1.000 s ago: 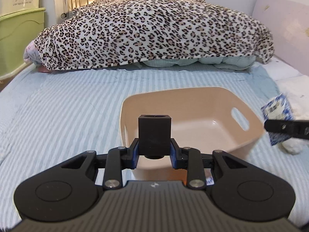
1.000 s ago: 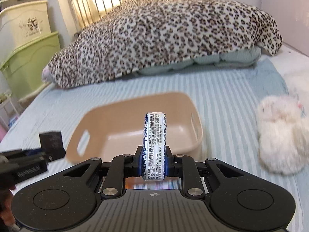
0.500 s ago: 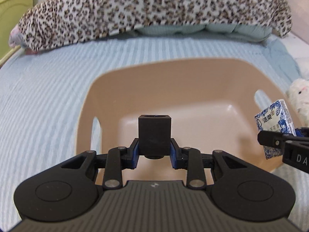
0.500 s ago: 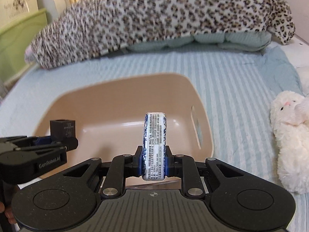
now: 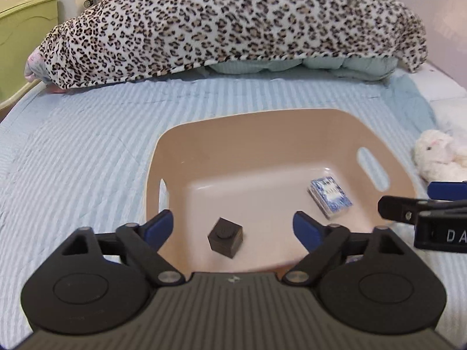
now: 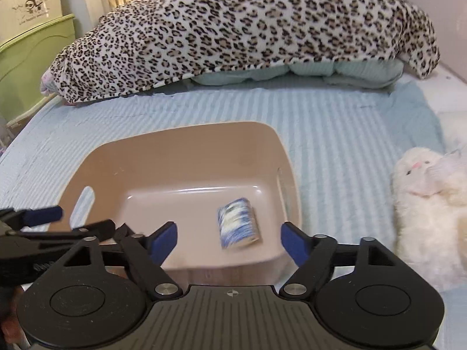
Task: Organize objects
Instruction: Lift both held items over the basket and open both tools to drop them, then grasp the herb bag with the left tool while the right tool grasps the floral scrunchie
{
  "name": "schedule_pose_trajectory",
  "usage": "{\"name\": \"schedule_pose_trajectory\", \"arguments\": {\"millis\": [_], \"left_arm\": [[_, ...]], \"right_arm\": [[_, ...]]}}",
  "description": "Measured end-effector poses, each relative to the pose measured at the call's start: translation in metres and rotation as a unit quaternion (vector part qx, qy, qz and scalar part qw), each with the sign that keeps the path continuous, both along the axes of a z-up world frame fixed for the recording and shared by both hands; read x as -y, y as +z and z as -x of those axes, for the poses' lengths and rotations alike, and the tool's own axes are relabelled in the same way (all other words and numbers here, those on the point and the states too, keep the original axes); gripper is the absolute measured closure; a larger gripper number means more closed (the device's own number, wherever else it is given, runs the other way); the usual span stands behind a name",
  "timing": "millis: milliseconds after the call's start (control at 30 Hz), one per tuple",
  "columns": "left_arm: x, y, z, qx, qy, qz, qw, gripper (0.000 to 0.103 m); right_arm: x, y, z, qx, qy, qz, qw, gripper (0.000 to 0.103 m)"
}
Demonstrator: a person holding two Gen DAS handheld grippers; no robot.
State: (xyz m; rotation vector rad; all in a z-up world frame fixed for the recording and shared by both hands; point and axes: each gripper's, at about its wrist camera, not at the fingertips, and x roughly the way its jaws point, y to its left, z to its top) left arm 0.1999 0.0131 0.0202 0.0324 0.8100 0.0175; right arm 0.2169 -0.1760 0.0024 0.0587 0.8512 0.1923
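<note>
A beige plastic basket (image 5: 221, 134) with handle slots sits on the striped bed; it also shows in the right wrist view (image 6: 181, 137). A black cube (image 5: 226, 237) lies on its floor near the front. A blue-and-white tissue pack (image 5: 329, 197) lies at the right of the floor and looks blurred in the right wrist view (image 6: 238, 227). My left gripper (image 5: 232, 227) is open and empty above the basket's near edge. My right gripper (image 6: 229, 237) is open and empty above the basket's near right part.
A leopard-print blanket (image 5: 233, 23) is heaped over pale pillows at the back of the bed. A white plush toy (image 6: 432, 204) lies to the right of the basket. Green storage drawers (image 6: 26, 67) stand at the left beside the bed.
Both grippers opened. The black cube dropped from the left gripper and the tissue pack from the right gripper into the basket. Both grippers rose and drew back a little.
</note>
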Motion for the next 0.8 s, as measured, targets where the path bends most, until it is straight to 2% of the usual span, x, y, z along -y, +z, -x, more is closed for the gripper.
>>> {"name": "schedule_pose_trajectory", "arguments": {"millis": [33, 133, 267, 467, 800], "left_arm": [[0.001, 0.004, 0.006, 0.003, -0.002, -0.001, 1.0, 0.011], [0.004, 0.009, 0.023, 0.003, -0.007, -0.008, 0.9999, 0.011], [0.008, 0.006, 0.046, -0.008, -0.011, -0.005, 0.9999, 0.01], [0.013, -0.013, 0.072, -0.025, -0.018, -0.015, 0.9994, 0.008], [0.014, -0.055, 0.084, -0.083, -0.008, -0.006, 0.9965, 0.008]], "right_arm": [[0.002, 0.005, 0.006, -0.001, 0.0, 0.004, 1.0, 0.009], [0.007, 0.014, 0.027, 0.007, 0.005, 0.011, 1.0, 0.0], [0.015, 0.015, 0.05, -0.003, 0.01, 0.026, 1.0, 0.0], [0.026, -0.003, 0.075, -0.036, 0.017, 0.039, 0.998, 0.0], [0.028, -0.033, 0.095, -0.074, 0.025, 0.073, 0.994, 0.0]]}}
